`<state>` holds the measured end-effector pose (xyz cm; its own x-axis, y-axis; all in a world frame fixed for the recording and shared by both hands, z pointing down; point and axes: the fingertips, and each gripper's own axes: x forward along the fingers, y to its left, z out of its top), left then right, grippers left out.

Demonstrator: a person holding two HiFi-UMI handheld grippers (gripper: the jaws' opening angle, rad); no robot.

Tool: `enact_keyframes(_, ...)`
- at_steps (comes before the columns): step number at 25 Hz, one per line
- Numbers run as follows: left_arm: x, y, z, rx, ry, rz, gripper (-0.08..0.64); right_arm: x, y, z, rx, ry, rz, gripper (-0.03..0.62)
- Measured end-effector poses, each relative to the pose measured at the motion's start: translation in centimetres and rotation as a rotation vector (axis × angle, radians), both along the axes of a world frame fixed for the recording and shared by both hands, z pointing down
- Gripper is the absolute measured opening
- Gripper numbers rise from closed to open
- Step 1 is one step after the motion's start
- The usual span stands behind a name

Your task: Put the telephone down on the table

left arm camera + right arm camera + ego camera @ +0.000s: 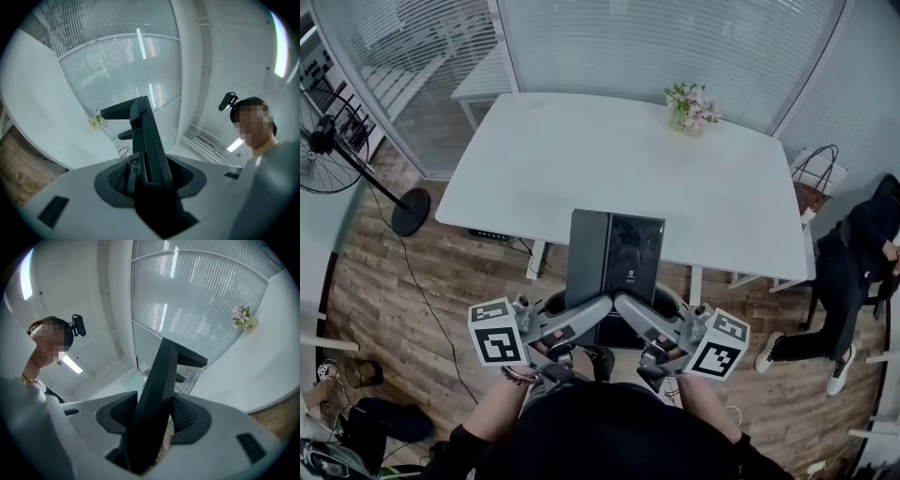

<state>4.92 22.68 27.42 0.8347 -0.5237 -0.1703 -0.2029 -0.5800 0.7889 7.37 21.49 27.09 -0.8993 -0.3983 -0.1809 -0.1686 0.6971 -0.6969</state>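
Note:
The telephone (614,258) is a flat black slab, held in the air over the wooden floor just short of the white table's (581,178) near edge. My left gripper (581,323) is shut on its near left side and my right gripper (645,323) on its near right side. In the left gripper view the telephone (147,150) stands edge-on between the jaws of the left gripper (140,180). The right gripper view shows the same edge-on telephone (159,385) clamped in the right gripper (154,418). The slab's underside is hidden.
A small pot of pink flowers (689,108) stands at the table's far right. A floor fan (337,141) is at the left, and a bag (814,183) and a person in black (862,253) at the right. Glass walls with blinds run behind the table.

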Motion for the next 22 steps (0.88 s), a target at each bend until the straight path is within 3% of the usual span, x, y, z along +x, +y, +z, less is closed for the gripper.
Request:
enact_keyframes(12, 0.0, -1.7, 0.9, -0.027, 0.000, 0.006, 0.189, 0.0, -1.7, 0.9, -0.024, -0.002, 0.010, 0.204)
enact_keyframes(22, -0.7, -7.0, 1.3, -0.025, 0.014, 0.045, 0.189, -0.7, -7.0, 1.3, -0.027, 0.019, 0.046, 0.204)
